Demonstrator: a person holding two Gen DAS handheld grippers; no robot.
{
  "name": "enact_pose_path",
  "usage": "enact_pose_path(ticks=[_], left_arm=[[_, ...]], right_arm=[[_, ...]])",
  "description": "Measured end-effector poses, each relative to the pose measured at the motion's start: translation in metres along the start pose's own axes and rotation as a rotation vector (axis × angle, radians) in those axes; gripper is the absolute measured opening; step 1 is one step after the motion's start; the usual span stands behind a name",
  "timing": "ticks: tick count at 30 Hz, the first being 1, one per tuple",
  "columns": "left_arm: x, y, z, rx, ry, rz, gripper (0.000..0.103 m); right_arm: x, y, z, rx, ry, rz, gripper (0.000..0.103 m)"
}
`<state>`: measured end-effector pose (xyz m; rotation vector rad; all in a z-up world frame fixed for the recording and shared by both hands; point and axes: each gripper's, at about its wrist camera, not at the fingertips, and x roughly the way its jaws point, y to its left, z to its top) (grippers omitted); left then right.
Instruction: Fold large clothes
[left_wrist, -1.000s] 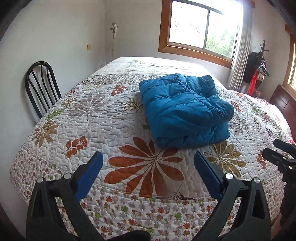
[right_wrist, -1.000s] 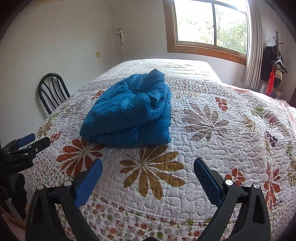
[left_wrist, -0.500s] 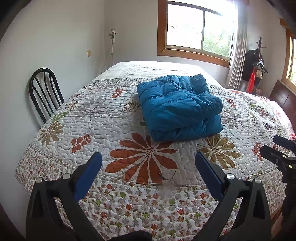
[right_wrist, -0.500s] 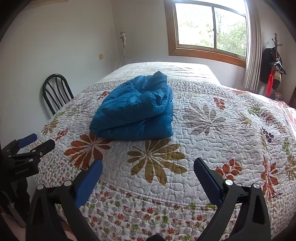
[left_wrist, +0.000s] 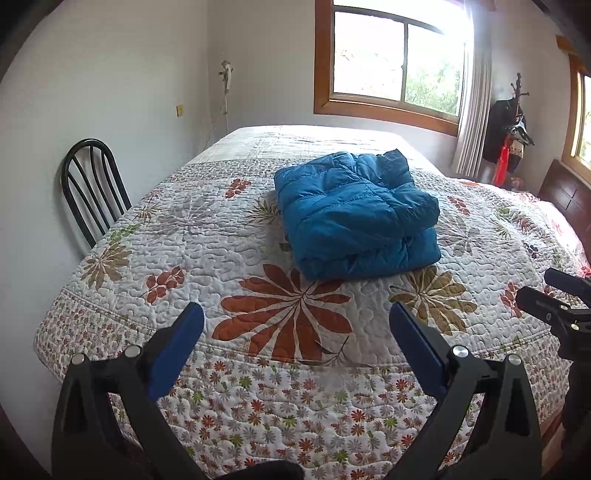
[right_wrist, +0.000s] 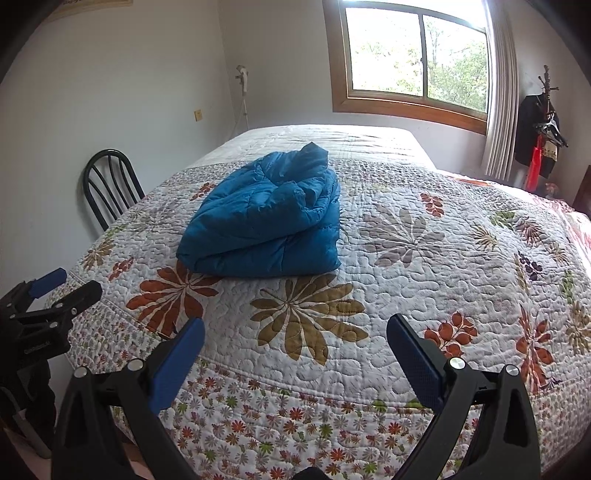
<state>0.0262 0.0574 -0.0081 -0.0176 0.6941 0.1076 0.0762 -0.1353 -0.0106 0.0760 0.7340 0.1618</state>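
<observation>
No readable text, faint embossed lettering on left tool (right_wrist: 35, 347) illegible

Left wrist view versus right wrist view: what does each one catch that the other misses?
Only the left wrist view shows the dark wooden headboard and a second window at the far right, plus the right gripper at its right edge. Only the right wrist view shows the left gripper at its left edge. Both share the folded blue puffer jacket lying on the floral quilt, the black chair, the main window and the coat rack.
</observation>
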Motion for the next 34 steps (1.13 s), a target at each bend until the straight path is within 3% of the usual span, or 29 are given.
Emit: enact_pose_path(ticks=[34], left_arm=[[0.0052,0.0059,-0.0006,-0.018,0.019,0.003,0.1]], right_arm=[[0.001,-0.0006,-0.0015,-0.013,0.004,0.003,0.099]])
